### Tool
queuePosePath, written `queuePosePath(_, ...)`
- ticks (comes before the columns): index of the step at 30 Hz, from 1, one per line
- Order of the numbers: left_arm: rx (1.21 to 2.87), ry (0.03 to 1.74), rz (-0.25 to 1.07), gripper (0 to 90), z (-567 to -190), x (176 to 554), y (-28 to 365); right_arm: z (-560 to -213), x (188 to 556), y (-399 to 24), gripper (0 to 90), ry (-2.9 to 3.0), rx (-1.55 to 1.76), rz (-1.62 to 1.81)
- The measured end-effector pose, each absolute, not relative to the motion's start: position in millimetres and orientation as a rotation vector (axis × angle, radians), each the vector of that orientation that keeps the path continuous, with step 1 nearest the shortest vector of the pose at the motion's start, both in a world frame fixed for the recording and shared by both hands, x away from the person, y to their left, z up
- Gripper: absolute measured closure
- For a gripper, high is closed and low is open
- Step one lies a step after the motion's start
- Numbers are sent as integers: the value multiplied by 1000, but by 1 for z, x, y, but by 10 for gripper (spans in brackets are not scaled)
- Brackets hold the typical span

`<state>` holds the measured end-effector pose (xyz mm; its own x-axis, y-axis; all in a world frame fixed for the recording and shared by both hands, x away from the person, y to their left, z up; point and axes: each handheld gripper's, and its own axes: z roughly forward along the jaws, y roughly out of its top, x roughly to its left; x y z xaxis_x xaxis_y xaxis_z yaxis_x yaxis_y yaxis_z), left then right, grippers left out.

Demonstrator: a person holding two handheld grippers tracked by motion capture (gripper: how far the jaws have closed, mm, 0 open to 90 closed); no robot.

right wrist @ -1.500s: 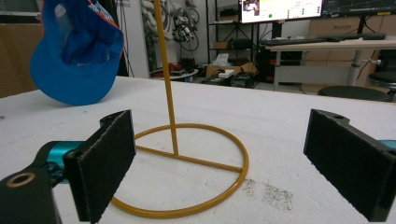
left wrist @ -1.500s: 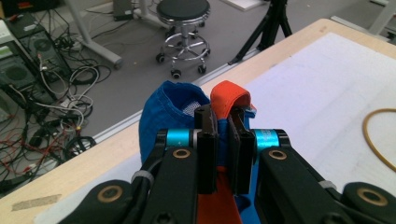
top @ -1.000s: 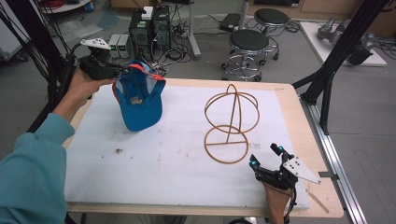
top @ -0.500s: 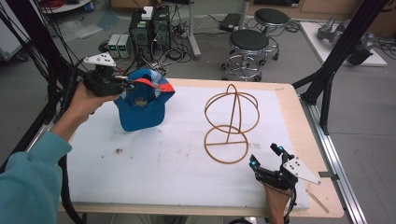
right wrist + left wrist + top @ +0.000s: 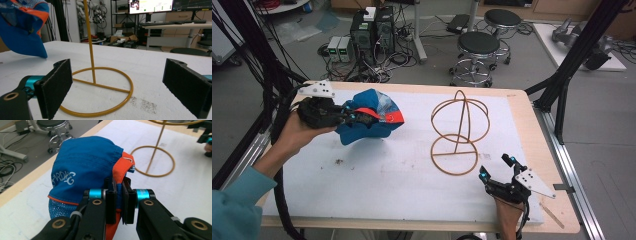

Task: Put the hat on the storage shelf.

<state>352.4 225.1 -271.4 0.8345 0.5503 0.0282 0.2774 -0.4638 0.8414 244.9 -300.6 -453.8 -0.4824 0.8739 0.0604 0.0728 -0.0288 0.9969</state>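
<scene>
A blue cap (image 5: 369, 120) with an orange trim is held up at the table's left, its lower edge close to the white mat (image 5: 387, 170). My left gripper (image 5: 353, 115) is shut on the cap's orange edge; in the left gripper view the pads (image 5: 110, 202) pinch the fabric of the cap (image 5: 85, 167). A yellow wire hat stand (image 5: 459, 132) rises right of centre on a ring base (image 5: 100, 92). My right gripper (image 5: 497, 170) rests at the front right, open, jaws wide apart and pointing at the stand. The cap (image 5: 22, 30) hangs at the far left of the right gripper view.
The white mat covers most of a wooden table (image 5: 557, 200). Black frame posts (image 5: 572, 65) stand at the right and left edges. Stools (image 5: 477, 50) and computer boxes (image 5: 372, 30) sit on the floor behind the table.
My left gripper has carried the cap toward the right and lower, and the cap has turned from hanging upright to lying more sideways. The right gripper has stayed still.
</scene>
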Motion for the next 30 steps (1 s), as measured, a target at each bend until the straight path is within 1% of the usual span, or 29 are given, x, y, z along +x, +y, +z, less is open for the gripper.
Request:
queuePosePath(9,2091,584,305,840,-299,333,221,-454,245,-301,80,1602,1012,1580)
queuePosePath(17,2117,553,240,836,-311,322,212,-454,245,-301,80,1603,1016,1581)
queuePosePath(22,2132,534,185,815,-321,314,209,-454,245,-301,80,1602,1013,1580)
queuePosePath(25,2140,521,149,770,-326,310,207,-454,245,-301,80,1601,1010,1579)
queuePosePath(26,2139,509,134,737,-327,308,206,-454,245,-301,80,1600,1011,1578)
queuePosePath(27,2139,492,127,737,-329,307,206,-454,245,-301,80,1600,1011,1578)
queuePosePath(28,2136,490,118,716,-331,306,207,-454,245,-301,80,1600,1010,1579)
queuePosePath(30,2139,488,88,613,-335,305,207,-454,244,-300,80,1599,1010,1579)
